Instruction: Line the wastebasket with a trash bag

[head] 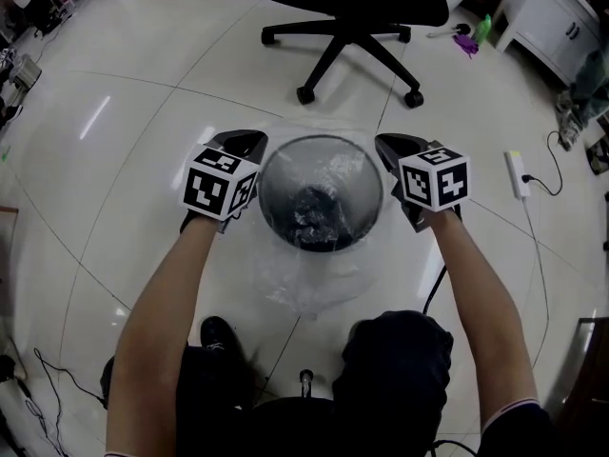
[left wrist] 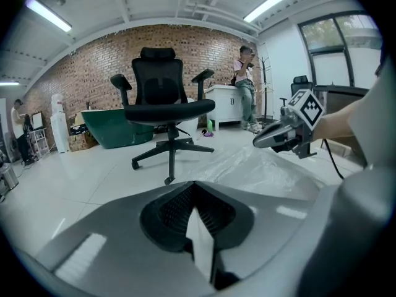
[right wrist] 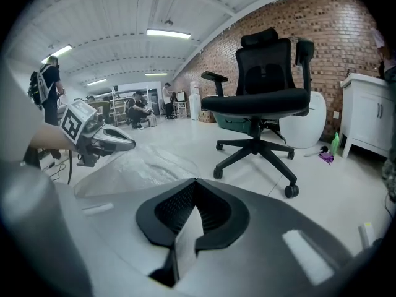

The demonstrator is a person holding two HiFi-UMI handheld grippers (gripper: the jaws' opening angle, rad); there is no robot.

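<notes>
Glossy white tiled floor [head: 124, 160], red brick wall [left wrist: 93, 67] behind, black swivel office chair [head: 352, 27] parked just beyond the work area.

Task item location: round dark wastebasket [head: 366, 174], upright on the floor directly ahead of the knees, between both grippers. Thin clear plastic trash bag [head: 314, 288] crumpled down inside it, draped over the rim, with loose film spread on the floor around the base.

Claw state:
- Left gripper [head: 243, 150]: pressed together on a sliver of bag film, at the left side of the rim.
- Right gripper [head: 398, 152]: likewise pinching a sliver of film, at the right side of the rim.

Hazards from this position (judged):
- Tearing of the film if pulled outward too hard or unevenly against the rim.
- Slipping from either pinch, given how little film sits in each.
- Tipping or sliding of the basket, probably light, under a one-sided pull.
- Lifting the bag out instead of cuffing it, if raised rather than drawn down outside the rim.

Pose: both forearms [head: 162, 312] extended forward and down, roughly symmetric, converging slightly toward the basket; grippers level with each other, tips pointing away from the body, marker cubes uppermost.
</notes>
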